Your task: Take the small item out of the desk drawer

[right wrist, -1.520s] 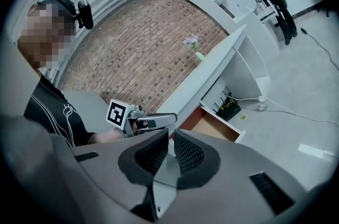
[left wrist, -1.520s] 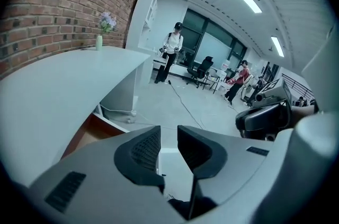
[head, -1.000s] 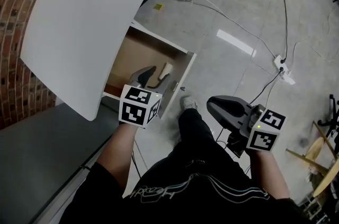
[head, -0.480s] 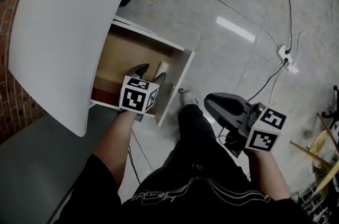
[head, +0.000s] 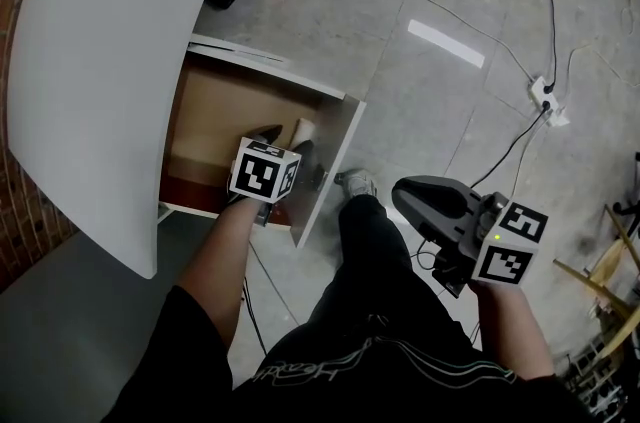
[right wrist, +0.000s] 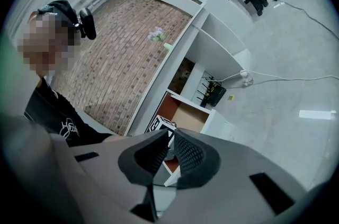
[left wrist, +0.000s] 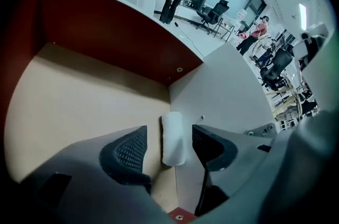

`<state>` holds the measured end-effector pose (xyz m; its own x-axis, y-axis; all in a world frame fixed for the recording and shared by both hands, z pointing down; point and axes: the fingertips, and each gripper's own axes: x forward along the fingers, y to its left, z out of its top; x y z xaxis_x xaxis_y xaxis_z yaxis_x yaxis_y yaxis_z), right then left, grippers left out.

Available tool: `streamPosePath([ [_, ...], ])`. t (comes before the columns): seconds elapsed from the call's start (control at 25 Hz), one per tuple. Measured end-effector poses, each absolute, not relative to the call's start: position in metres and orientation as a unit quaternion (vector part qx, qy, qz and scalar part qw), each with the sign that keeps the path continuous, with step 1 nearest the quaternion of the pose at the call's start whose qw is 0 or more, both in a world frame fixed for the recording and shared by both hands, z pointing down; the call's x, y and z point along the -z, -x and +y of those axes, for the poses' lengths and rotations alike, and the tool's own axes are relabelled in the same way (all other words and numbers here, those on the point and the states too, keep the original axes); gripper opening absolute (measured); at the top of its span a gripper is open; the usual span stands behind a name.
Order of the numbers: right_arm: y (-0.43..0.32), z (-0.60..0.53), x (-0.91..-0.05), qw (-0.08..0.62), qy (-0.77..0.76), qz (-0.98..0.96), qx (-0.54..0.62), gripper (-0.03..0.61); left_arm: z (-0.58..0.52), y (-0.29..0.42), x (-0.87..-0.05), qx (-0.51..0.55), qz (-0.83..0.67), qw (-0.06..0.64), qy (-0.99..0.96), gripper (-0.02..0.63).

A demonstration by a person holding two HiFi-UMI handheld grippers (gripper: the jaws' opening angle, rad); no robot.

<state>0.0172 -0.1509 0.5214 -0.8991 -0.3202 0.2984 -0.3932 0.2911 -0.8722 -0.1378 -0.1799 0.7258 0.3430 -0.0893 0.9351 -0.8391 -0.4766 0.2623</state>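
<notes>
Head view: the white counter overhangs the open drawer and hides its left part. The left gripper reaches down into the drawer, and its marker cube covers much of the drawer floor. Only the top end of a small white roll shows, close to the drawer's right wall, with the rest behind the dark fingers. The right gripper hangs well apart over the grey floor, beside the person's leg. Its fingers cannot be read from this angle.

Left gripper view: the left gripper has its fingers spread wide. The small white roll lies lengthwise between them on the tan drawer floor, against the white side wall. A gap shows on either side, so neither pad touches it. The gripper body hides the drawer floor nearer the camera.

Right gripper view: the right gripper has its fingers drawn together with nothing between them. Beyond them the drawer shows small, with the marker cube at its edge. The roll cannot be made out here.
</notes>
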Motion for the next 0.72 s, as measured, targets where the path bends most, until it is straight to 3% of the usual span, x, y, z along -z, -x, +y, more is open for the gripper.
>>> streamPosePath([
  [0.32,-0.018,-0.151,-0.538,0.041,-0.217,-0.794,-0.567,0.061,-0.179,0.138,-0.741,-0.478,-0.312,0.413,-0.710,0.270],
  [0.72,-0.018,-0.154,-0.540,0.038,-0.217,-0.800,-0.559,0.060,-0.180,0.131,-0.750,-0.479,-0.301,0.408,-0.717,0.164],
])
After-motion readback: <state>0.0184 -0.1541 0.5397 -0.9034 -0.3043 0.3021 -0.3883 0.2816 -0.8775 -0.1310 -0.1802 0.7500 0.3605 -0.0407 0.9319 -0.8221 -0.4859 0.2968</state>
